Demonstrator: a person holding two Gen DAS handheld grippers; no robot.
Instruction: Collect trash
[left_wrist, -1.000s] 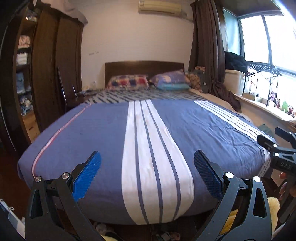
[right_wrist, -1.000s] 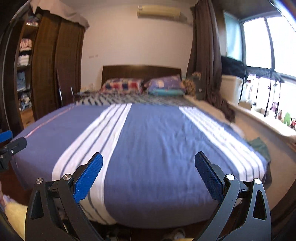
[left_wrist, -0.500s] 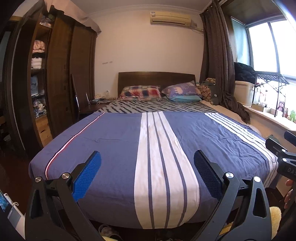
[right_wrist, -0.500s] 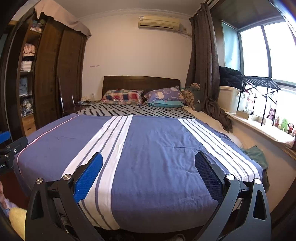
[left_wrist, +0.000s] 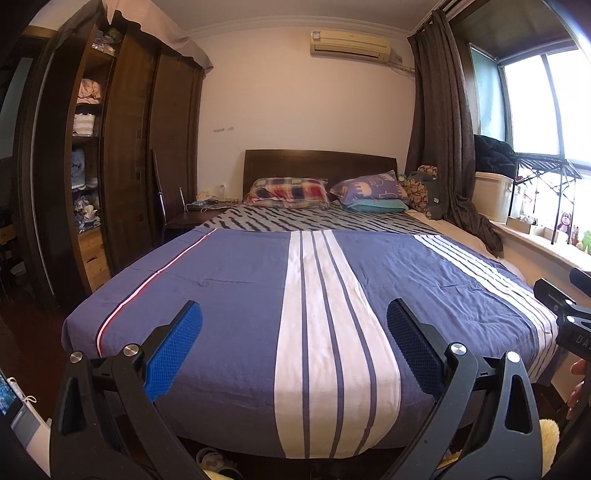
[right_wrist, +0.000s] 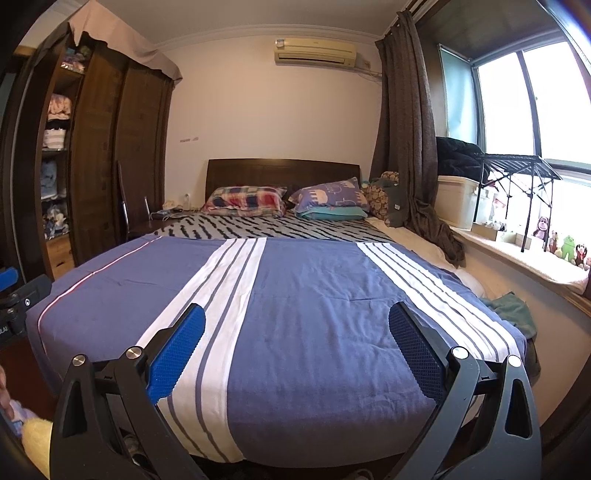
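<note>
Left wrist: left gripper (left_wrist: 294, 325) fingers spread, above bed (left_wrist: 236, 280) foot edge.

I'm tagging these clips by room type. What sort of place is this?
A lived-in home bedroom. A wide bed with a blue, white-striped cover fills the view, with a plaid pillow against its dark wooden headboard. A tall dark wooden wardrobe with folded clothes stands to the left.

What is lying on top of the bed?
On the bed: a striped blue quilt, a plaid pillow and an elephant-print pillow. No trash shows; anything beneath the quilt is hidden.
</note>
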